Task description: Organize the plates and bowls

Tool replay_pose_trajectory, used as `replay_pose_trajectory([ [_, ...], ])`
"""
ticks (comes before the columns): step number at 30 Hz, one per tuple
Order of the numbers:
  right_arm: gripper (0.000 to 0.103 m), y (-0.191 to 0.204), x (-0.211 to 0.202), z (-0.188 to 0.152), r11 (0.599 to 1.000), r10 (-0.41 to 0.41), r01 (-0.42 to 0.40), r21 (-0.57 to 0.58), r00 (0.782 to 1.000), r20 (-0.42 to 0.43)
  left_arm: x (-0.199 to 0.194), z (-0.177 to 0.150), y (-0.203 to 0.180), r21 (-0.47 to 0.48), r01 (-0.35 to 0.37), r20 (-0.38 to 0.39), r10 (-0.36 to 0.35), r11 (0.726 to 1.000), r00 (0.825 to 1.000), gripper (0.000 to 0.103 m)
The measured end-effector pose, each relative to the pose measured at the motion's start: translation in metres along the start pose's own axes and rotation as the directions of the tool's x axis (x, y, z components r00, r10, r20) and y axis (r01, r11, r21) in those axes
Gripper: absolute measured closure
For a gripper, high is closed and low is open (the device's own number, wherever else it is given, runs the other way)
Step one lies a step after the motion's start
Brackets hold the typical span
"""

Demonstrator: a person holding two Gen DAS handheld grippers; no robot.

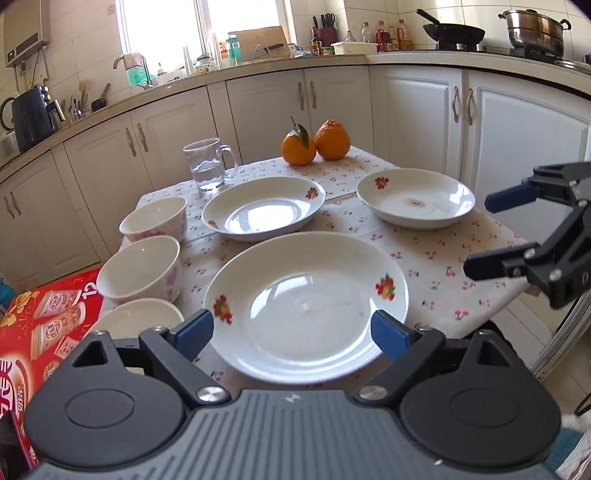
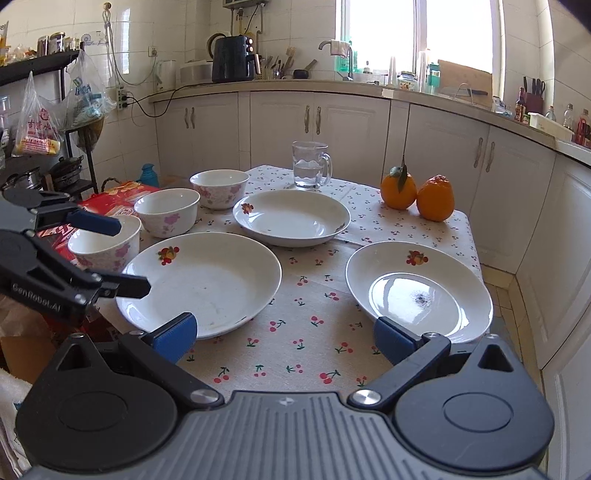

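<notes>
Over the table [image 2: 314, 354], both grippers [image 2: 284, 338] angled down, agape.

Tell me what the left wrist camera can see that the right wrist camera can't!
Only the left wrist view shows the black wok and steel pot on the stove. Only the right wrist view shows plastic bags hanging from a dark shelf. Both show three plates, like the nearest plate, three bowls, a glass mug, two oranges, and both open grippers.

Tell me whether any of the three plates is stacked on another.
No, each plate lies separately on the tablecloth.
</notes>
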State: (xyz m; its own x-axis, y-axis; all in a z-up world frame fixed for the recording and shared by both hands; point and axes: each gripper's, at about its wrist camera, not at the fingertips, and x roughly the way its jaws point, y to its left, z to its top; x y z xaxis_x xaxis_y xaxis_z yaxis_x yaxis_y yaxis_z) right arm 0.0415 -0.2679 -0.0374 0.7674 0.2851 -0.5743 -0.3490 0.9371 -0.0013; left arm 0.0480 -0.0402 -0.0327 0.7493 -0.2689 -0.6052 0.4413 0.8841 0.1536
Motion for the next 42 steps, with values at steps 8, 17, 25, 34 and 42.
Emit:
replay_pose_trajectory([
  [8,0.0,0.007,0.022,0.008,0.997,0.073,-0.074,-0.027,0.996,-0.057,0.013,-0.027,0.003,-0.02,0.02,-0.064,-0.022,1.0,0.998,0.011],
  [17,0.0,0.011,0.061,0.018,0.982,0.172,-0.181,-0.049,0.975,-0.143,0.029,-0.032,-0.001,-0.028,0.042,-0.081,-0.045,0.999,0.996,0.011],
  [25,0.001,0.008,0.097,0.032,0.951,0.284,-0.303,-0.064,0.936,-0.208,0.034,-0.03,0.0,-0.053,0.044,-0.092,-0.049,0.998,0.995,0.011],
  [34,0.01,-0.003,0.142,0.053,0.923,0.347,-0.378,-0.075,0.899,-0.266,0.04,-0.028,0.003,-0.078,0.046,-0.1,-0.054,0.996,0.994,0.012],
  [42,0.022,-0.01,0.176,0.067,0.895,0.402,-0.442,-0.062,0.859,-0.318,0.041,-0.028,0.004,-0.082,0.067,-0.099,-0.075,0.994,0.992,0.012],
])
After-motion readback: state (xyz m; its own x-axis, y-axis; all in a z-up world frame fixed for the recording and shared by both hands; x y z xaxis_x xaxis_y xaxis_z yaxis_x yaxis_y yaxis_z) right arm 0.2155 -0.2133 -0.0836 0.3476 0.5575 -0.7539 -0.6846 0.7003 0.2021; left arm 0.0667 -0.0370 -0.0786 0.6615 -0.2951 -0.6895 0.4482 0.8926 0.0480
